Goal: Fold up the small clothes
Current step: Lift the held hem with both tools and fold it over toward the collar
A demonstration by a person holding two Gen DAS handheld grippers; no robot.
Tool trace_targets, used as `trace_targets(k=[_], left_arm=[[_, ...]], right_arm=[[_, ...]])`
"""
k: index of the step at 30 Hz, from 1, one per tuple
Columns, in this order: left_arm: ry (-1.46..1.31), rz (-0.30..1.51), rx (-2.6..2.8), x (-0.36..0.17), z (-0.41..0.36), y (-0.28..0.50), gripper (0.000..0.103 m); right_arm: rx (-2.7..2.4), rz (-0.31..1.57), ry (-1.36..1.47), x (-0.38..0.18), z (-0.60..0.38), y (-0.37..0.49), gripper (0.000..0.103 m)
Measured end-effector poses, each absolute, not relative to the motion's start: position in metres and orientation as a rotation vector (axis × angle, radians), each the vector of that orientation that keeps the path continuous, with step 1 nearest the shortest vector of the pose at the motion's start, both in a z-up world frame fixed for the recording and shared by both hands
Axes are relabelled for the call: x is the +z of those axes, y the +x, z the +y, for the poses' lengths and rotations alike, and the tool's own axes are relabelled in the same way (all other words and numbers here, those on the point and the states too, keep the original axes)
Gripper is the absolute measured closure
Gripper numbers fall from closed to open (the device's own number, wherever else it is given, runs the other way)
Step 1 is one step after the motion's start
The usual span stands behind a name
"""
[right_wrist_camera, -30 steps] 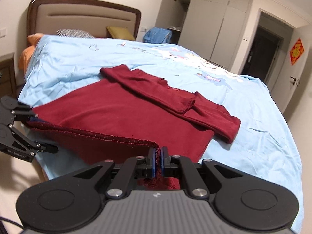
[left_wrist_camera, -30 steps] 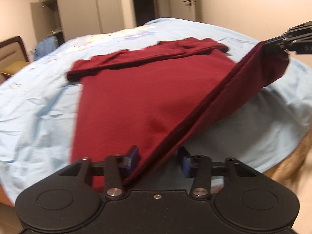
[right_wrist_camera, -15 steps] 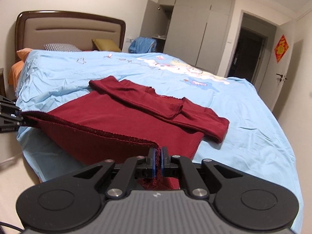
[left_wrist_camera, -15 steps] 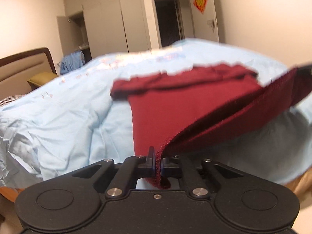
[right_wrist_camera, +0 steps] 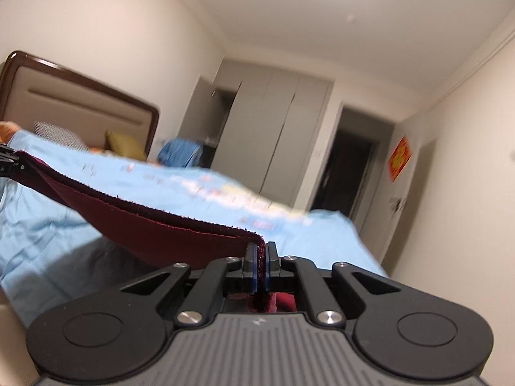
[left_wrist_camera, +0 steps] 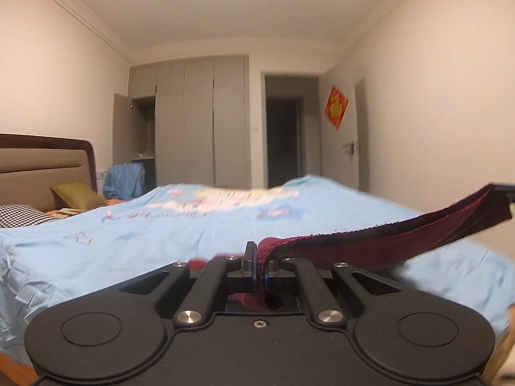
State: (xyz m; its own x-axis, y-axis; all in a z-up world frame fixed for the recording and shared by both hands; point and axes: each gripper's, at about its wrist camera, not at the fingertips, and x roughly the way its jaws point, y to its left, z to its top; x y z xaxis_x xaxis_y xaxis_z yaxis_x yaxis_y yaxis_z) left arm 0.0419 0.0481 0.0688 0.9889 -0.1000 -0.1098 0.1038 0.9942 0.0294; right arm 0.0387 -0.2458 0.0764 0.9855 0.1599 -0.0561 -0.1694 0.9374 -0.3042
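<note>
A dark red garment [left_wrist_camera: 370,241] hangs stretched between my two grippers above the light blue bed. My left gripper [left_wrist_camera: 260,257] is shut on one corner of its hem. My right gripper [right_wrist_camera: 260,254] is shut on the other corner of the garment [right_wrist_camera: 154,228]. The right gripper's tip shows at the right edge of the left wrist view [left_wrist_camera: 505,193], and the left gripper's tip shows at the left edge of the right wrist view [right_wrist_camera: 8,160]. The rest of the garment is hidden below the hem.
The bed with its light blue cover [left_wrist_camera: 145,225] fills the lower part of both views. A brown headboard [right_wrist_camera: 80,96] and pillows [left_wrist_camera: 75,193] stand at the left. Grey wardrobes [left_wrist_camera: 199,122], a dark doorway [left_wrist_camera: 283,141] and a door stand behind.
Both grippers tilted upward and lifted the hem, so the views now look across the bed at the room. The left gripper went from open to shut on the hem a second ago.
</note>
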Motion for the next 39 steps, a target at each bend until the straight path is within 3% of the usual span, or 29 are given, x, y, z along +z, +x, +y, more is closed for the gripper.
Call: trace_targets(k=[8, 15, 26, 39], left_arm=[[-0.035, 0.019, -0.168, 0.129, 0.057, 0.013, 0.1], [-0.012, 0.115, -0.211, 0.142, 0.059, 0.031, 0.1], [0.074, 0.356, -0.173, 0.143, 0.067, 0.154, 0.099], [0.137, 0.644, -0.121, 0.077, 0.074, 0.327, 0.099]], right_arm=[[0.139, -0.119, -0.283, 0.123, -0.252, -0.003, 0.098], [0.163, -0.097, -0.312, 0.138, -0.257, 0.005, 0.098], [0.176, 0.021, -0.404, 0.125, -0.24, 0.115, 0.098], [0.209, 0.257, -0.44, 0.08, -0.207, 0.294, 0.098]])
